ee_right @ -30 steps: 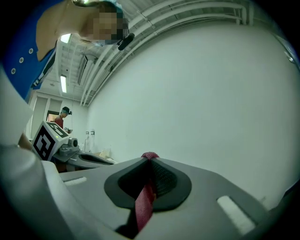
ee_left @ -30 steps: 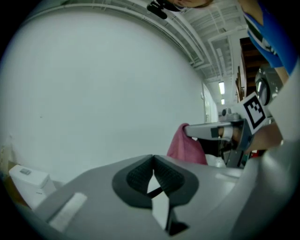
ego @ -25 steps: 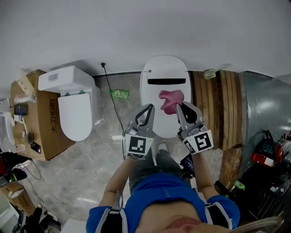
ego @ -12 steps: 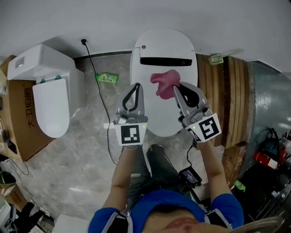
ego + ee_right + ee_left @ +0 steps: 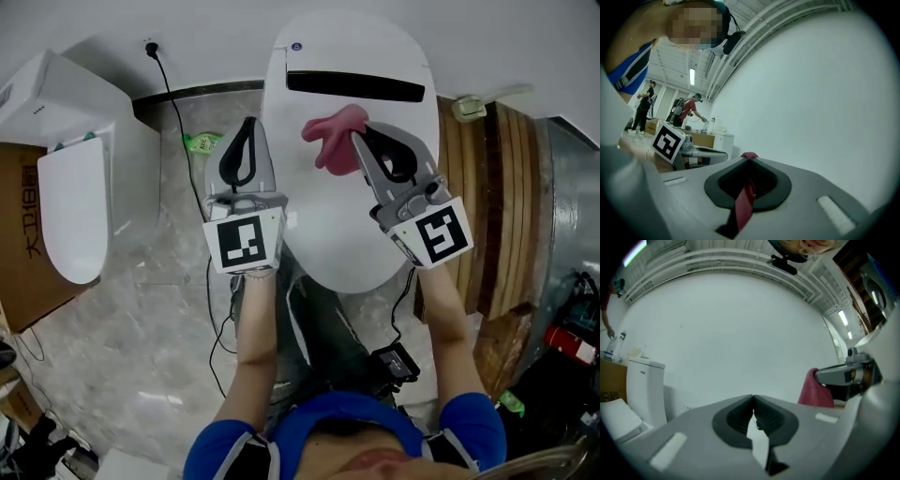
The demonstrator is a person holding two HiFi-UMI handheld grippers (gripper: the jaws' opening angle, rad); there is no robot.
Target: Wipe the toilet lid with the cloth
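The white toilet lid (image 5: pixel 361 220) lies closed below me in the head view. A pink cloth (image 5: pixel 330 139) hangs over its upper part, pinched at its right edge by my right gripper (image 5: pixel 357 135), which is shut on it. In the right gripper view a strip of the cloth (image 5: pixel 746 202) runs between the closed jaws. My left gripper (image 5: pixel 247 126) hovers at the lid's left edge, shut with nothing in it. The left gripper view shows its jaws (image 5: pixel 753 398) pressed together and the cloth (image 5: pixel 815 391) off to the right.
A second white toilet (image 5: pixel 70 192) stands to the left beside a cardboard box (image 5: pixel 21 239). A black cable (image 5: pixel 178 122) runs down the grey tiled floor. Wooden slats (image 5: pixel 492 206) lie right of the lid. A wall (image 5: pixel 187 19) is close behind.
The view has closed in on the toilet lid. Both grippers have moved up over it, the right one carrying the cloth toward the lid's top.
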